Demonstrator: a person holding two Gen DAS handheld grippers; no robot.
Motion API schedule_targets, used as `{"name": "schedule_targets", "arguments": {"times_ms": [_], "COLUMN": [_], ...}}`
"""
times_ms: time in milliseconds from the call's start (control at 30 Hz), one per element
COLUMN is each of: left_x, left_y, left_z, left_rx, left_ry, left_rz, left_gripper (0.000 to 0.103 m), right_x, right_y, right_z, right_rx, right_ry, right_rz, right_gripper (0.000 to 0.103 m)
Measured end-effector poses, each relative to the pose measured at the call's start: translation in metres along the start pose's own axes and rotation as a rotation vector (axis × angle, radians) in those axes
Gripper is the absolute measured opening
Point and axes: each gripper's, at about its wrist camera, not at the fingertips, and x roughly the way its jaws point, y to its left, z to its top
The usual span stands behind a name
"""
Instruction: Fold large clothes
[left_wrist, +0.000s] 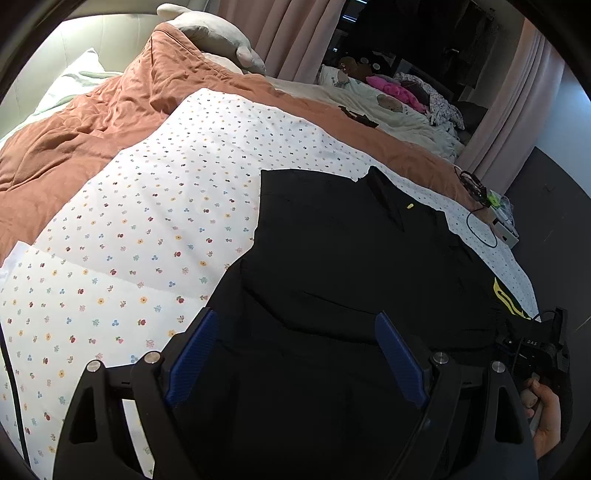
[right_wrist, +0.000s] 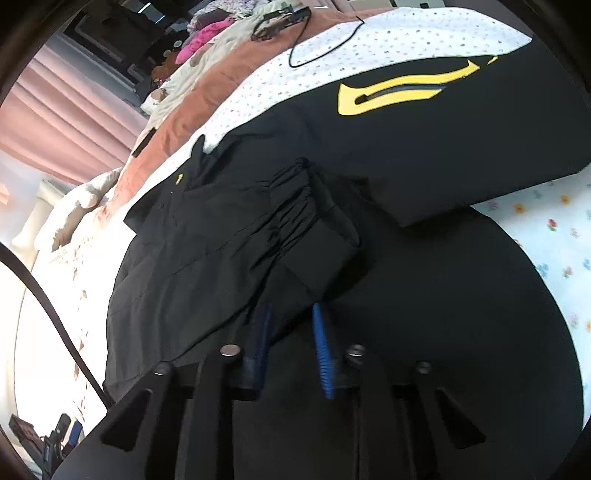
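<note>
Black jacket (left_wrist: 351, 266) with yellow emblem (right_wrist: 399, 92) on floral sheet (left_wrist: 147, 240)

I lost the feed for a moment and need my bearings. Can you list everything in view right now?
black garment: one, black with yellow markings, spread on the floral sheet, a gathered fold rising between the right claw's pads
floral sheet: one, white with small coloured flowers, covering the near bed
orange-brown quilt: one, rumpled, beyond the sheet
pillow: one, beige, at the head of the bed
curtains: pink, behind the bed
clothes pile: mixed, including bright pink, far side of the bed
black cable: one, looped at the sheet's far edge
left claw: open, blue pads, over the garment
right claw: blue pads shut on the garment fold
hand: one, holding the right claw's grip
</note>
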Motion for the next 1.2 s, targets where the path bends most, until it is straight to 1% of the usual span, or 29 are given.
{"name": "schedule_targets", "arguments": {"times_ms": [33, 100, 167, 233, 267, 400, 500, 567, 633, 667, 700, 800, 867, 933, 1000, 1067, 1100, 1200], "left_x": [0.002, 0.005, 0.009, 0.011, 0.011, 0.011, 0.009, 0.007, 0.004, 0.002, 0.0, -0.006, -0.011, -0.014, -0.015, -0.016, -0.017, -0.02], "left_y": [0.0, -0.001, -0.002, -0.003, -0.004, -0.01, -0.019, -0.024, -0.031, -0.037, -0.042, -0.058, -0.065, -0.07, -0.073, -0.075, -0.076, -0.076], "left_z": [-0.001, -0.001, -0.002, -0.002, -0.002, -0.001, -0.001, -0.001, -0.002, -0.003, -0.003, -0.007, -0.009, -0.01, -0.011, -0.012, -0.012, -0.012], "left_rx": [0.001, 0.002, 0.002, 0.003, 0.0, -0.015, -0.015, -0.02, -0.012, 0.008, 0.026, 0.081, 0.101, 0.108, 0.112, 0.109, 0.106, 0.1], "left_ry": [0.003, 0.008, 0.012, 0.012, 0.011, -0.001, -0.009, -0.011, -0.017, -0.018, -0.02, -0.031, -0.037, -0.037, -0.036, -0.035, -0.036, -0.05], "left_rz": [0.006, 0.017, 0.025, 0.036, 0.041, 0.027, -0.007, -0.038, -0.062, -0.062, -0.06, -0.064, -0.07, -0.072, -0.073, -0.074, -0.076, -0.066], "left_gripper": [0.088, 0.088, 0.088, 0.088, 0.088, 0.088, 0.088, 0.088, 0.089, 0.093, 0.097, 0.097, 0.097, 0.098, 0.098, 0.098, 0.098, 0.098], "right_x": [0.006, 0.014, 0.016, 0.027, 0.026, 0.023, 0.004, -0.009, -0.031, -0.043, -0.051, -0.086, -0.11, -0.126, -0.146, -0.16, -0.168, -0.187], "right_y": [-0.004, -0.004, -0.001, -0.001, 0.005, 0.01, 0.012, 0.012, 0.008, 0.007, 0.006, -0.002, -0.012, -0.022, -0.041, -0.054, -0.062, -0.085], "right_z": [0.005, 0.013, 0.013, 0.017, 0.011, 0.014, 0.009, 0.009, 0.012, 0.012, 0.011, 0.011, 0.01, 0.008, 0.005, 0.002, 0.001, 0.0], "right_rx": [0.007, 0.009, 0.004, 0.009, 0.006, 0.027, 0.04, 0.045, 0.047, 0.045, 0.041, 0.037, 0.035, 0.038, 0.072, 0.103, 0.12, 0.176], "right_ry": [0.002, -0.007, -0.016, -0.022, -0.027, -0.041, -0.057, -0.074, -0.126, -0.16, -0.179, -0.249, -0.3, -0.333, -0.37, -0.402, -0.418, -0.465], "right_rz": [0.003, 0.016, 0.021, 0.026, 0.027, 0.004, -0.013, -0.004, 0.013, 0.014, 0.012, 0.009, -0.036, -0.048, -0.062, -0.072, -0.08, -0.104], "right_gripper": [0.003, 0.001, 0.0, 0.0, 0.0, 0.001, 0.003, 0.017, 0.076, 0.08, 0.08, 0.08, 0.08, 0.08, 0.08, 0.075, 0.069, 0.068]}}
